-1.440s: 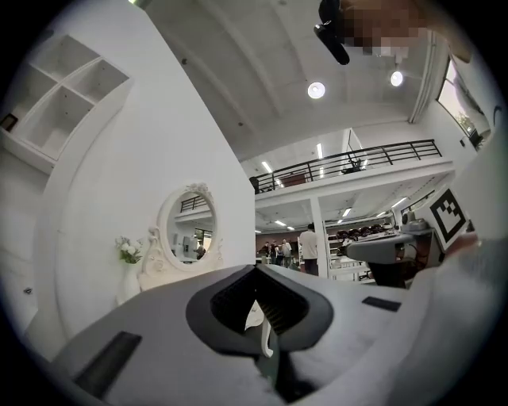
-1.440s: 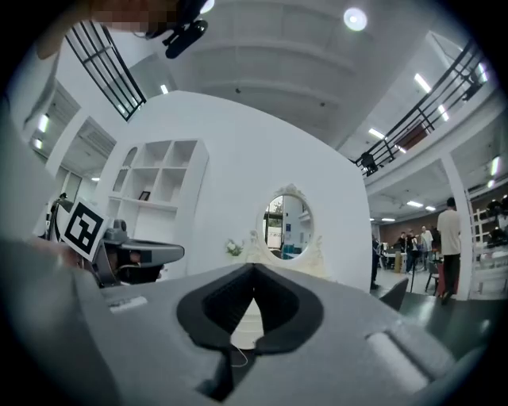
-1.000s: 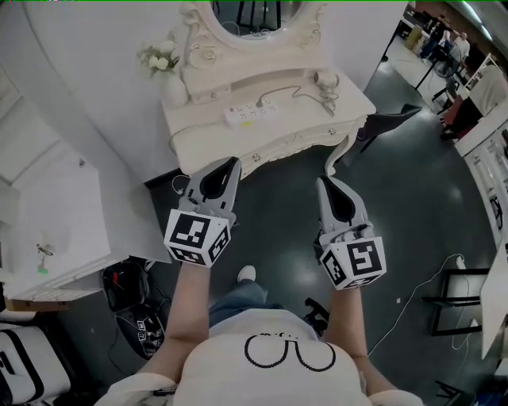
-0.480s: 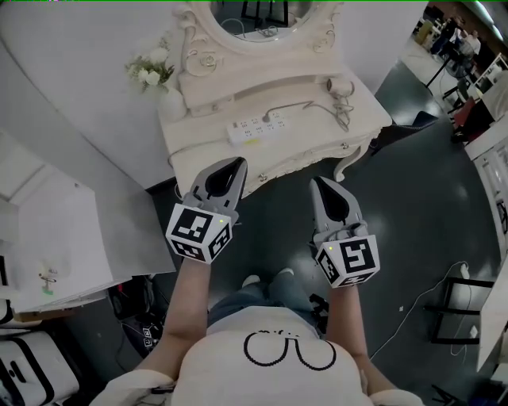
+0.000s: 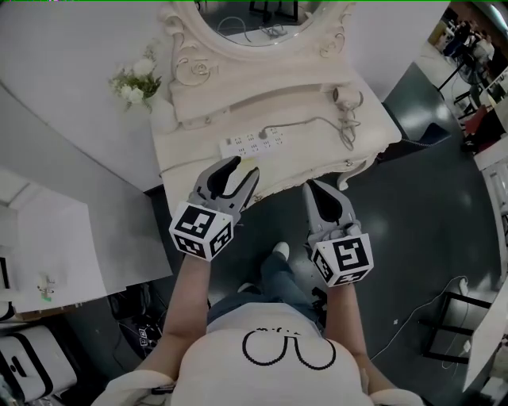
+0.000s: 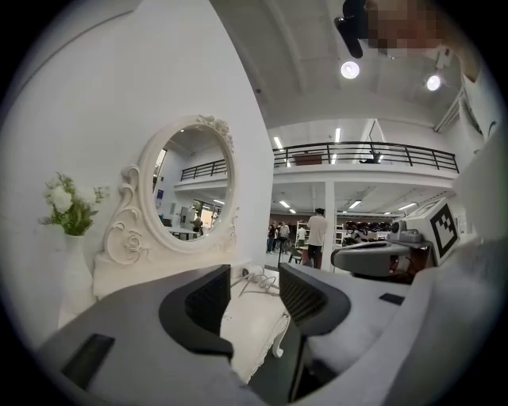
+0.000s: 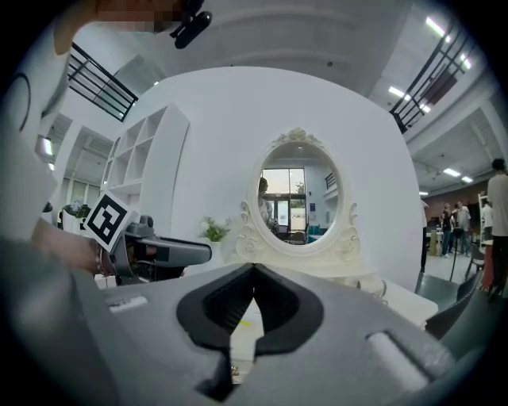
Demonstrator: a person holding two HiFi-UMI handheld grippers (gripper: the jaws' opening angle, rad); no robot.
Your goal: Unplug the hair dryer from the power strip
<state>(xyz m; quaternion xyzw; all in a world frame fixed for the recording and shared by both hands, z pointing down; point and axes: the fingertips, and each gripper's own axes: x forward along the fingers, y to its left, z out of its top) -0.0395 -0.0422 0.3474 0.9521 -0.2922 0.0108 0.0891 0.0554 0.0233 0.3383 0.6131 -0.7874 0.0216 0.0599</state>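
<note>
So the power strip [image 5: 252,141] lies on the counter [image 5: 178,155] near the front edge, a bit left of middle. The hair dryer [image 5: 347,98] sits over at the right end, and its cord [image 5: 311,121] runs back to the strip. The mirror [image 5: 262,16] stands along the back, with flowers [image 5: 133,79] at the back left corner beside it.

White power strip [image 5: 252,142] flat mid-desk [image 5: 305,158]; plugged-in cord [image 5: 313,121] runs right to hair dryer [image 5: 346,98].

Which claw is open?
The left gripper: its jaws have just been opening and stand apart, nothing between them. The right gripper has its jaws together.
</note>
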